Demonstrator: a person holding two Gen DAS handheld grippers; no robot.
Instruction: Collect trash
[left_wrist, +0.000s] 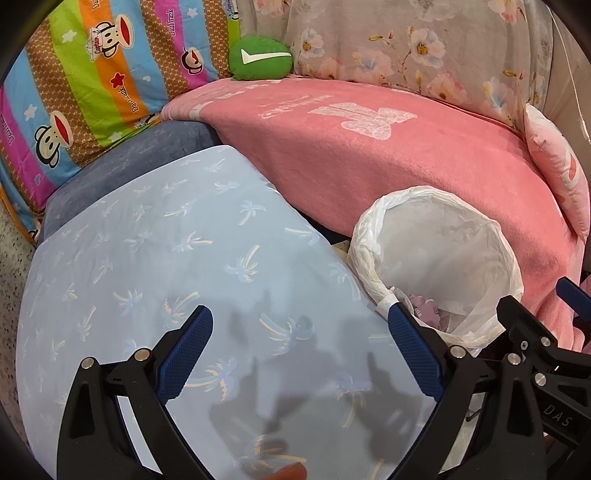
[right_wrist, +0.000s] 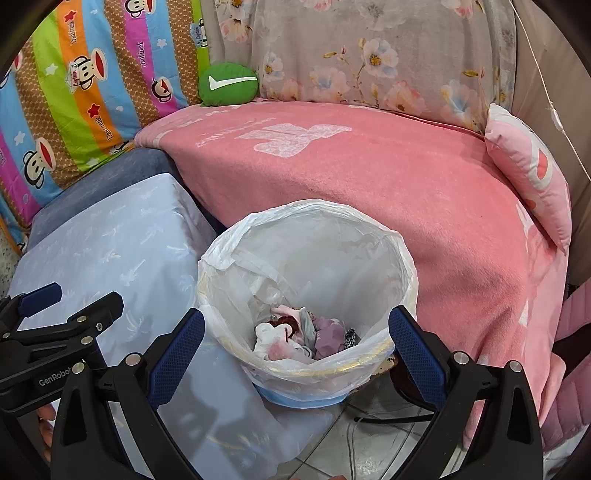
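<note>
A round bin lined with a white plastic bag (right_wrist: 402, 254) stands on the floor between a light blue cloth-covered seat and a pink sofa; it also shows in the left wrist view (left_wrist: 506, 251). Crumpled trash (right_wrist: 306, 332) in pink, white and purple lies at its bottom. My right gripper (right_wrist: 295, 343) is open and empty, jaws wide, just above the bin's near rim. My left gripper (left_wrist: 301, 339) is open and empty over the light blue cloth (left_wrist: 166, 258), left of the bin. The left gripper's body shows in the right wrist view (right_wrist: 62, 325).
A pink blanket (right_wrist: 369, 177) covers the sofa, with a green cushion (right_wrist: 228, 84), a floral pillow (right_wrist: 369, 55), a striped monkey-print pillow (right_wrist: 92, 81) and a pink cushion (right_wrist: 532, 173). Tiled floor with cables (right_wrist: 369, 417) lies under the bin.
</note>
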